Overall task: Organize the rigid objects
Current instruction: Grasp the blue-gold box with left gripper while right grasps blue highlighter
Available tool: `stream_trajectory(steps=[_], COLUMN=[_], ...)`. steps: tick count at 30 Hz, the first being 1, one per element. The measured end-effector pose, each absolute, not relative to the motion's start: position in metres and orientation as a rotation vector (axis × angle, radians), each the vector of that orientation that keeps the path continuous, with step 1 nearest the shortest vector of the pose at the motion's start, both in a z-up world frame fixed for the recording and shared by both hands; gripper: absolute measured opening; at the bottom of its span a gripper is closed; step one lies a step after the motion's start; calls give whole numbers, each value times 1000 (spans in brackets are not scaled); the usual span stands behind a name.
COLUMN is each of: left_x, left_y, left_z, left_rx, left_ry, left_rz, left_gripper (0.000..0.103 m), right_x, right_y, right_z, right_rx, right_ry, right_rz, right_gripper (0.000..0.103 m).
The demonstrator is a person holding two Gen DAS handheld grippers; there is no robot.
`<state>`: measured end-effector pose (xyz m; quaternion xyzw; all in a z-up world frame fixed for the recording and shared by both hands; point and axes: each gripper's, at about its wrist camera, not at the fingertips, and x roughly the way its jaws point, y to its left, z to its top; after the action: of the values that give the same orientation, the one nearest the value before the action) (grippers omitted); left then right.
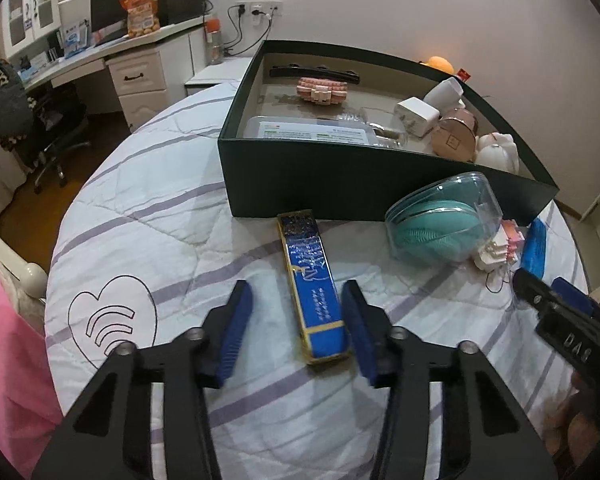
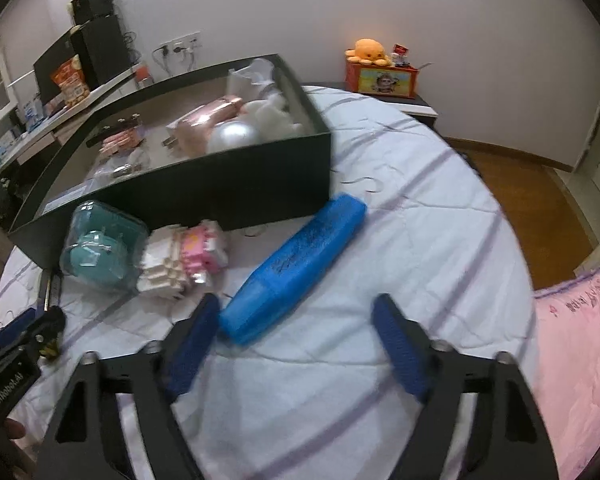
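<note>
White quilted bedding with lilac stripes covers the bed, and a dark green box stands open on it, partly filled with small things. Against the box's near wall lie a long blue and gold case, a clear tub with a teal item, a pink and white block toy and a blue plastic case. Near the box, the left gripper straddles the near end of the blue and gold case, jaws spread, one pad close to its edge, the other clear. The right gripper stands spread at the blue plastic case's near end, which lies just beside one pad.
</note>
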<state>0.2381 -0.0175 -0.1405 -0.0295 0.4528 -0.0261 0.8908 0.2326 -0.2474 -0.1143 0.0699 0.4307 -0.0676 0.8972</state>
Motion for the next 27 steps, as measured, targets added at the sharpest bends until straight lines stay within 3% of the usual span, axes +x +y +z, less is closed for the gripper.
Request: stream_trajectory(steps=[5, 8, 10, 11, 12, 18, 19, 21, 22, 23, 27], left_x=[242, 245, 243, 242, 240, 241, 241, 240, 239, 238, 231], left_y=[-22, -25, -23, -21, -19, -19, -18, -16, -13, -13, -11], left_z=[-142, -144, -143, -142, -141, -143, -143, -143, -142, -141, -139], left_rx=[-32, -13, -17, -20, -27, -33, -36, -42, -49, -53, -69], left_ry=[936, 933, 931, 929, 929, 917, 915, 915, 917, 918, 919], left_rz=[-21, -30, -44, -50, -55, -41, -44, -56, -61, -63, -75], left_gripper=[56, 55, 47, 40, 36, 37, 37, 28, 25, 20, 20], right_x=[240, 248, 247, 244, 241, 260, 260, 252, 247, 244, 228], right_y=[-253, -258, -259, -261, -264, -259, -258, -262, -266, -269, -274], right_z=[-111, -117, -117, -116, -115, -119, -118, -118, -117, -117, -114], right_rx=[177, 194, 185, 180, 175, 133, 123, 134, 145, 157, 178], right_ry=[872, 874, 872, 870, 870, 878, 879, 871, 870, 870, 876], right_rz=[-176, -200, -185, -181, -186, -196, -192, -163, -158, -148, -86], right_gripper=[76, 76, 71, 58, 51, 53, 51, 34, 30, 29, 27])
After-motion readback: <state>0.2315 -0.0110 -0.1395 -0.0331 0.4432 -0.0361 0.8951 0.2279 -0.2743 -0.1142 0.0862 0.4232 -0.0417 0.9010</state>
